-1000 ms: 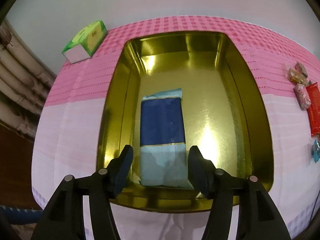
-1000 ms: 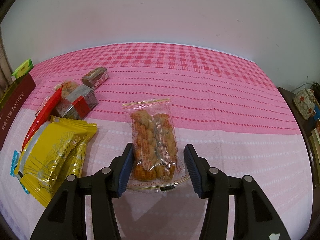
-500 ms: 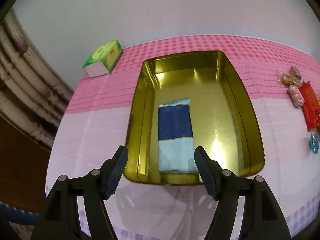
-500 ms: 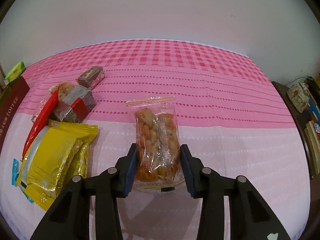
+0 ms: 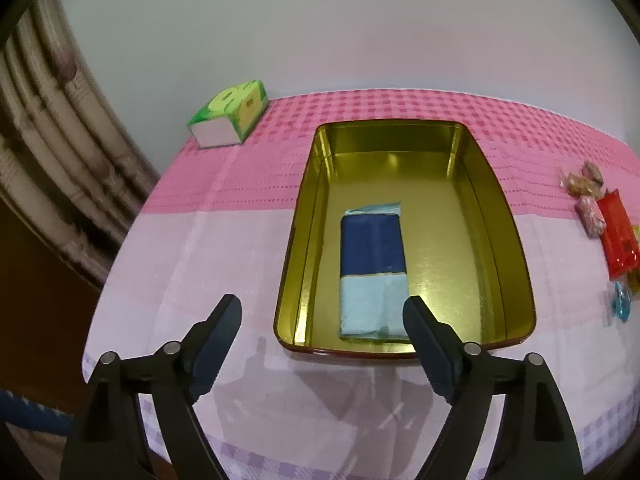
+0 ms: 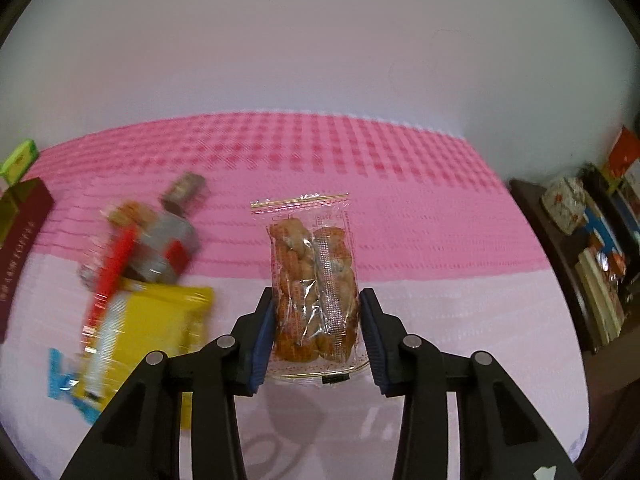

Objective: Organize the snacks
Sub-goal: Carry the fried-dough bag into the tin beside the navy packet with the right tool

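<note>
A gold tin (image 5: 304, 240) stands on the pink cloth with a blue and light-blue snack packet (image 5: 372, 268) lying in its left half. My left gripper (image 5: 324, 324) is open and empty, hovering in front of the tin's near rim. My right gripper (image 6: 316, 320) is shut on a clear bag of fried twists (image 6: 312, 276) and holds it lifted above the cloth. To its left lies a blurred pile of snacks: a yellow packet (image 6: 160, 324), a red stick (image 6: 112, 272) and a grey-red packet (image 6: 168, 248).
A green tissue box (image 5: 230, 118) sits at the table's far left corner. Small wrapped candies and a red packet (image 5: 618, 232) lie right of the tin. A dark red tin lid (image 6: 20, 240) lies at the far left. A shelf with books (image 6: 592, 240) stands to the right.
My left gripper has opened wider and pulled back from the tin. My right gripper has closed on the bag of twists and lifted it off the cloth.
</note>
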A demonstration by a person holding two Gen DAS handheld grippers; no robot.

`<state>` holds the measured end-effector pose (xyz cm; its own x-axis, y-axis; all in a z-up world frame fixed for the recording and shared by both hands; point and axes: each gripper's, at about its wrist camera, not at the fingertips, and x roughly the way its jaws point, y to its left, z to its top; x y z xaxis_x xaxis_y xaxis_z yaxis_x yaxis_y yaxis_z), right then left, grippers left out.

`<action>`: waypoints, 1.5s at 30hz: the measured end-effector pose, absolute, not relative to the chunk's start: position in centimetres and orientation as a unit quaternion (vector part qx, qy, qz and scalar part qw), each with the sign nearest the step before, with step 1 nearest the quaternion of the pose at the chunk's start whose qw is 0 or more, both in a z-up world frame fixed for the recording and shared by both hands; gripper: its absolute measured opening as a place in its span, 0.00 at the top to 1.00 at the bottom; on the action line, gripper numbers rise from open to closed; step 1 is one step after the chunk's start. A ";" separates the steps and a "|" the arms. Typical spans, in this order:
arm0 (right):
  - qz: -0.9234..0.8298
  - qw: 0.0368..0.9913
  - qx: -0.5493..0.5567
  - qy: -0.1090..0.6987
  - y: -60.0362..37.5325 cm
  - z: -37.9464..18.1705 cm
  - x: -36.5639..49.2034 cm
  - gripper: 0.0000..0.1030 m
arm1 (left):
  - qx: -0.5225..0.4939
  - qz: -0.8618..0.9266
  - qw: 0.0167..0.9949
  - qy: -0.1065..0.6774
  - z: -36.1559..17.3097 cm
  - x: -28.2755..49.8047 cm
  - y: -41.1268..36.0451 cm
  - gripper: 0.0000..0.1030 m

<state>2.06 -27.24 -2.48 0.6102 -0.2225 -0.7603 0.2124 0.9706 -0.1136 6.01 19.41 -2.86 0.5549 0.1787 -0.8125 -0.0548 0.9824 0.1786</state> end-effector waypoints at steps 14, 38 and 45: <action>0.045 0.910 -0.035 0.411 -11.5 0.9 3.2 0.64 | 0.063 0.065 0.883 0.461 -1.8 5.8 21.4 0.15; 0.209 0.871 -0.098 0.433 8.7 -0.7 5.9 0.64 | 0.024 0.090 0.879 0.467 -1.1 5.7 27.3 0.14; 0.211 0.862 -0.115 0.445 10.4 -2.0 7.2 0.64 | 0.026 0.085 0.880 0.466 -0.9 5.5 27.7 0.14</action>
